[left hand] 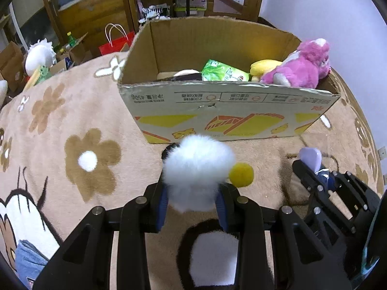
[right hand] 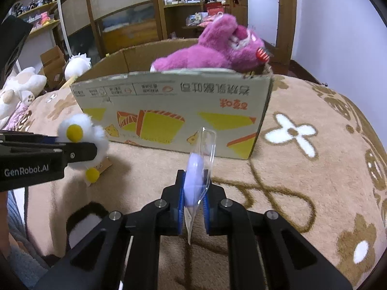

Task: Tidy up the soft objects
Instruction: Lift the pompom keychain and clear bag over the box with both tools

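A: We are gripping the fluffy white toy with yellow pompoms point(left hand: 198, 169) in the left tool point(left hand: 192, 205), short of the printed cardboard box point(left hand: 229, 111).

B: Right tool point(right hand: 193, 204) is clamping the lilac pad in clear plastic point(right hand: 194, 176); we are lifting both above the rim before releasing.

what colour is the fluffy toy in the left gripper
White fluffy toy with yellow pompoms, clearest in the left wrist view.

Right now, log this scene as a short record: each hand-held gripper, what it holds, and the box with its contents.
left hand-held gripper: shut on white fluffy toy with yellow pom-poms
right hand-held gripper: shut on lilac item in clear packet
cardboard box: open-topped, on flower-patterned blanket, beyond both grippers
box contents: pink plush bear, green packet, yellow item
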